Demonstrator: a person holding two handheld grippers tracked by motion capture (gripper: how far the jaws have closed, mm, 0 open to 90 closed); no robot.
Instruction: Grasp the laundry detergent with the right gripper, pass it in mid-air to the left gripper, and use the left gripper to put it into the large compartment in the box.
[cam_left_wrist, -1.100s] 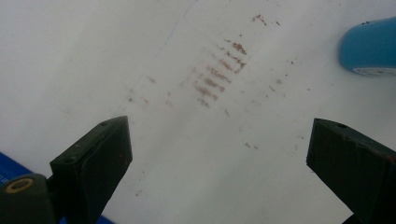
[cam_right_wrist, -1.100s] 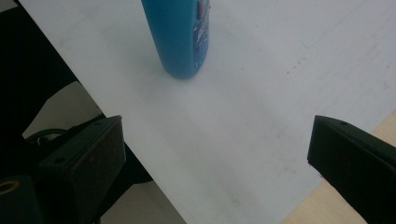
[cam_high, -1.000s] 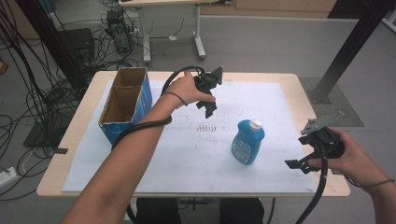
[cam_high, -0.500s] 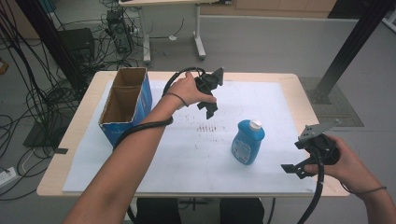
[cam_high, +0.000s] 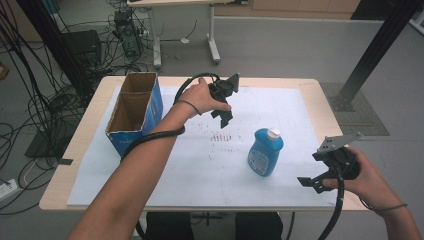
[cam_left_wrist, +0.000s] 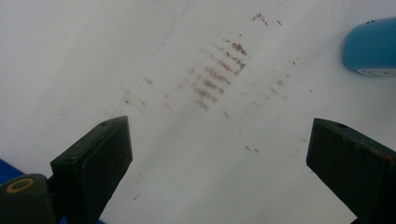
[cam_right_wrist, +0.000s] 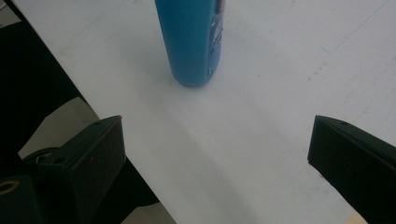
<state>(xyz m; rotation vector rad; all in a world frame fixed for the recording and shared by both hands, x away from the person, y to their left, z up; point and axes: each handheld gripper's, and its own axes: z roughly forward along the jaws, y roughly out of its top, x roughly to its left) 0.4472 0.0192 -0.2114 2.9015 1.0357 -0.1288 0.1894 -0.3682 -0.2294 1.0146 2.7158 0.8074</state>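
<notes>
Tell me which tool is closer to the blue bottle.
The right tool, low at the table's near right edge, its open jaws facing the blue bottle. The left tool hangs farther back.

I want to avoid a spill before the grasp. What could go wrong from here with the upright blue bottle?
1. The blue plastic bottle with a white cap stands upright and narrow; a push from one jaw of the open right gripper might tip it.
2. It stands near the front edge of the white table sheet, so it could perhaps fall off.
</notes>
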